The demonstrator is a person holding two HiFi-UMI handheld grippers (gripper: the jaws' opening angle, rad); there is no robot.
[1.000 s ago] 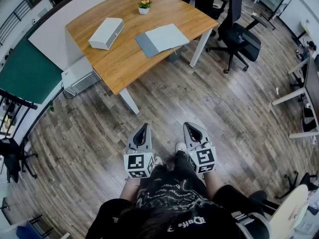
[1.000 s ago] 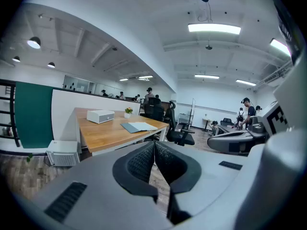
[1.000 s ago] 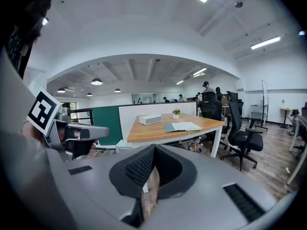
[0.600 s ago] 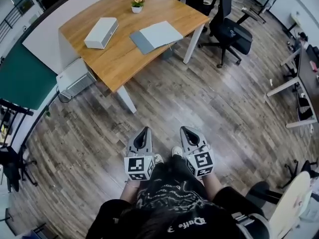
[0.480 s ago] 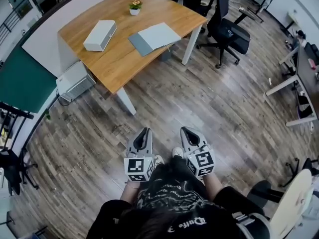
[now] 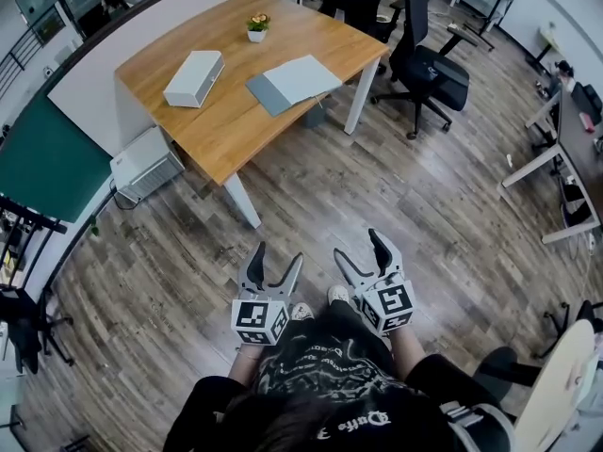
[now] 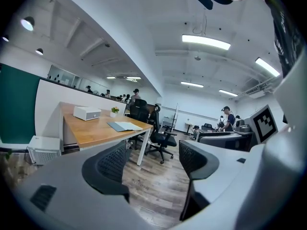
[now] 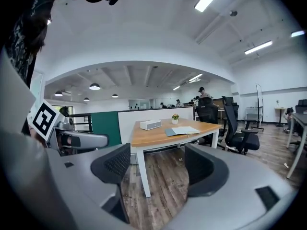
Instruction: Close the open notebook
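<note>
The notebook (image 6: 294, 83) lies open on the bench (image 6: 236, 135), close to the edge that faces the chair (image 6: 431, 66). Its pale pages face up, and a grey strip of cover shows along the side nearer the person. A white box (image 6: 194, 77) lies on the same bench, to the left of the notebook and apart from it. A small potted plant (image 6: 257, 24) stands by the far edge, beyond both.

The person stands on the wood floor (image 6: 377, 177), well apart from the bench, with both tools held out in front at waist height. The left claw (image 6: 275, 255) is spread wide; its jaws have just been opening, and only floor and the distant room show between them. The right claw (image 6: 359, 246) is likewise spread wide, its jaws also just opened, and between them stand only floor and a bench leg far off. Neither claw touches anything. Both point roughly toward the bench, tilted slightly down, side by side and near each other. In the right gripper view the notebook shows on the bench top, straight ahead above the gap.
</note>
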